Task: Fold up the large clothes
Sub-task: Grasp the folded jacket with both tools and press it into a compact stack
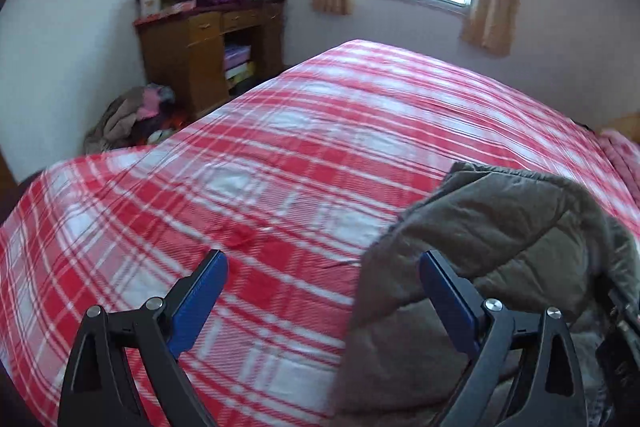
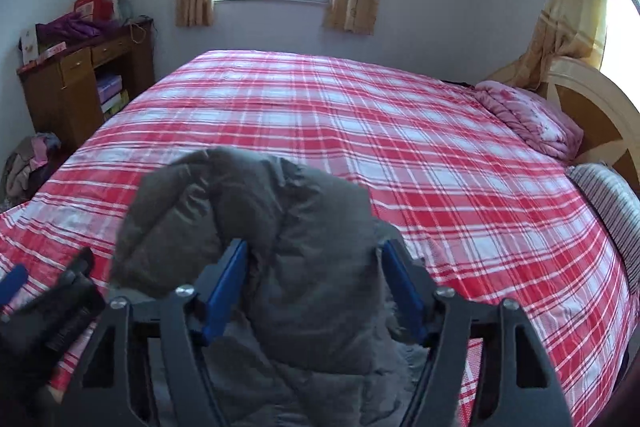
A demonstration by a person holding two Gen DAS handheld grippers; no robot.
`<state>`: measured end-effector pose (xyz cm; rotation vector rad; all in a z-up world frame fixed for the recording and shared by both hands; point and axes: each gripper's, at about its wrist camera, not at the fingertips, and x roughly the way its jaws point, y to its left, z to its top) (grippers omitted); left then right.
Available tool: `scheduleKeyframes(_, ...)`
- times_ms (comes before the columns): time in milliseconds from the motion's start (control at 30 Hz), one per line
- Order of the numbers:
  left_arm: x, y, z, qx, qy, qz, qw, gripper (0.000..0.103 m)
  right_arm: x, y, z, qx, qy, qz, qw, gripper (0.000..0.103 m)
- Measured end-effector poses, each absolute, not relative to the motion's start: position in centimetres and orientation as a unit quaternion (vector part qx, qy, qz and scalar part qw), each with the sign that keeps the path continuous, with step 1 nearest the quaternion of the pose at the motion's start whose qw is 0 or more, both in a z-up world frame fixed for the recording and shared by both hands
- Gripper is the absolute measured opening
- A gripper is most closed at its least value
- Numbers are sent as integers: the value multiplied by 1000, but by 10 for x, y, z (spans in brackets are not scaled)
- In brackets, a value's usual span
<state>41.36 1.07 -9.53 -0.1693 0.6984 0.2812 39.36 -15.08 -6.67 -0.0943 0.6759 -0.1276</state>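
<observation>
An olive-grey quilted jacket (image 2: 312,227) lies bunched at the near edge of the bed (image 2: 440,167), which has a red and white plaid sheet. My right gripper (image 2: 315,247) has a thick puffy fold of the jacket filling the gap between its blue pads (image 2: 228,283), and the cloth touches both. In the left wrist view the jacket (image 1: 500,227) sits at the lower right. My left gripper (image 1: 326,267) is open wide above the plaid sheet (image 1: 280,147). Its right finger lies over the jacket's edge, with nothing gripped between the pads.
A wooden desk (image 2: 76,87) piled with bags and clothes stands against the far left wall. A heap of clothes (image 1: 132,119) lies on the floor beside it. A pink folded quilt (image 2: 528,119), a striped pillow (image 2: 608,203) and the headboard (image 2: 592,107) are on the right.
</observation>
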Motion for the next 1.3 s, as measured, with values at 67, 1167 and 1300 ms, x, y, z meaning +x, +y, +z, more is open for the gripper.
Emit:
scheduleKeyframes(67, 415, -17, -95, -50, 338, 117, 932, 97, 387, -172, -76, -29, 330, -72, 941, 63)
scheduleKeyframes(1167, 440, -98, -157, 45, 356, 106, 927, 102, 377, -264, -158, 114, 348, -64, 928, 65)
scheduleKeyframes(1300, 444, -98, -160, 47, 370, 105, 922, 102, 380, -265, -162, 117, 360, -61, 924, 66)
